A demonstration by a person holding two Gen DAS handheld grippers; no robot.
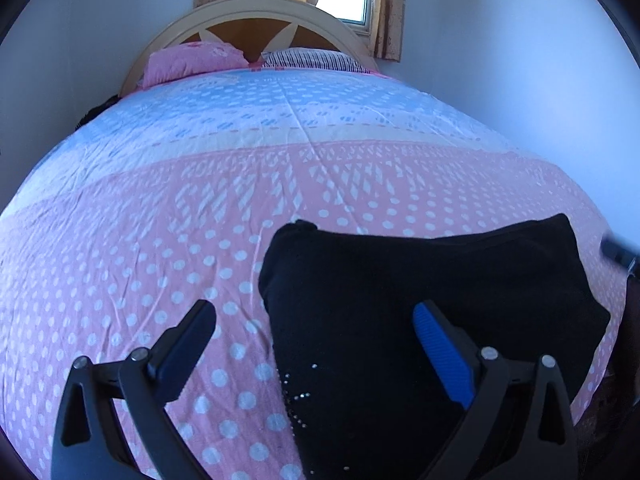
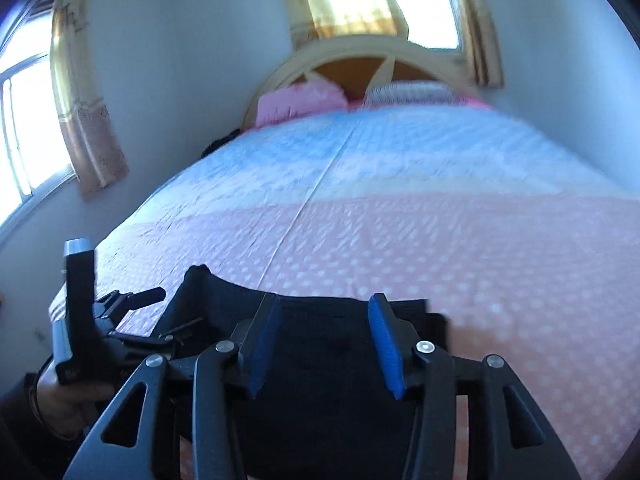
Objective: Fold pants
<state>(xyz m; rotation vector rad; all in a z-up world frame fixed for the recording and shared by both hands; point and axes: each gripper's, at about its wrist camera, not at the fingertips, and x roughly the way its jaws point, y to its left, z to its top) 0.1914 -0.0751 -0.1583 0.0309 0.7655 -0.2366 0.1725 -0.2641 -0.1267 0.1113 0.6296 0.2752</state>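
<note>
The black pants (image 1: 420, 304) lie in a folded bundle on the pink polka-dot bedspread (image 1: 160, 240) near the bed's front edge. Small shiny studs show on their near left part. My left gripper (image 1: 316, 312) is open, its jaws wide apart, hovering over the pants' left edge with nothing between the fingers. In the right wrist view the pants (image 2: 320, 332) lie just beyond my right gripper (image 2: 324, 312), which is open and empty above them. The left gripper (image 2: 132, 300) and the hand holding it show at the left of that view.
The bedspread (image 2: 440, 184) turns blue toward the headboard (image 1: 256, 16). A pink pillow (image 1: 192, 60) and a striped pillow (image 1: 312, 60) lie at the head. Walls flank the bed, with curtained windows (image 2: 80, 112) behind and to the left.
</note>
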